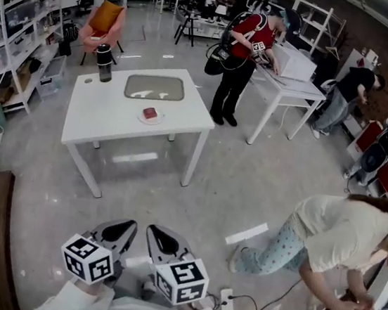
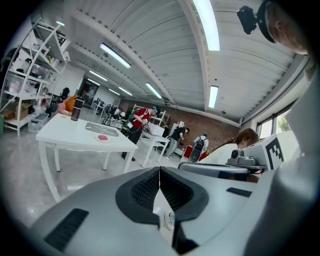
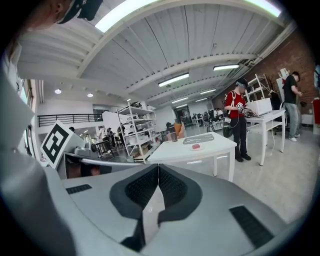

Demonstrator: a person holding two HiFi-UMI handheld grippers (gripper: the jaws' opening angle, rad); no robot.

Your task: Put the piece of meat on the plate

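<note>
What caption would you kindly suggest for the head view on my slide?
Left gripper and right gripper, both shut, face a white table where the meat lies on a plate.

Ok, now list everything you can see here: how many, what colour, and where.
near table: one, white, mid-floor
tray: one, grey, table's far side
bottle: one, dark, table's far left corner
plate: one, pale, in front of the tray
piece of meat: one, red, on the plate
chair: one, orange-pink, beyond the table
far table: one, white, right rear
person in red top: one, at far table
person in cream top: one, bending, lower right
left gripper: one, grey, shut, empty
right gripper: one, grey, shut, empty
</note>
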